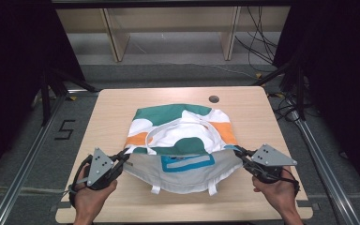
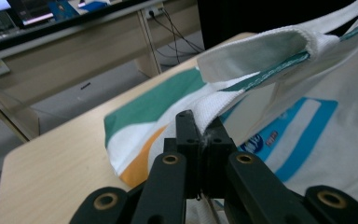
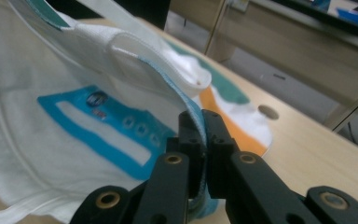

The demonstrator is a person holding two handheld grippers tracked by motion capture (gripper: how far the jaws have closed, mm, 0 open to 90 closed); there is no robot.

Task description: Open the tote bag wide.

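High view first: we see a cloth bag (image 1: 182, 140) lying near the middle of a pale wooden tabletop (image 1: 103, 117), printed in green, orange and white on its far part, with a plain white panel turned toward us that carries a blue rectangular label (image 1: 187, 162). White straps (image 1: 168, 131) loop across the printed part, and two short white tabs hang at the near edge of the panel. Our left hand (image 1: 90, 194) holds the left tool (image 1: 125, 153) at the bag's left corner, and our right hand (image 1: 275, 192) holds the right tool (image 1: 238, 152) at its right corner, so the near edge of the cloth runs between the two. A small round dark grommet (image 1: 213, 99) sits in the tabletop beyond the bag.

From the left gripper view, the left tool (image 2: 200, 128) has its jaws pressed together on a white woven edge of the bag (image 2: 158, 102), with a teal-stitched hem rising away to the upper right. From the right gripper view, the right tool (image 3: 200, 126) is likewise clamped, its jaws closed on a blue-trimmed hem of the bag (image 3: 51, 140). The cloth near both tools seems lifted slightly off the tabletop, though the blur makes that hard to confirm.
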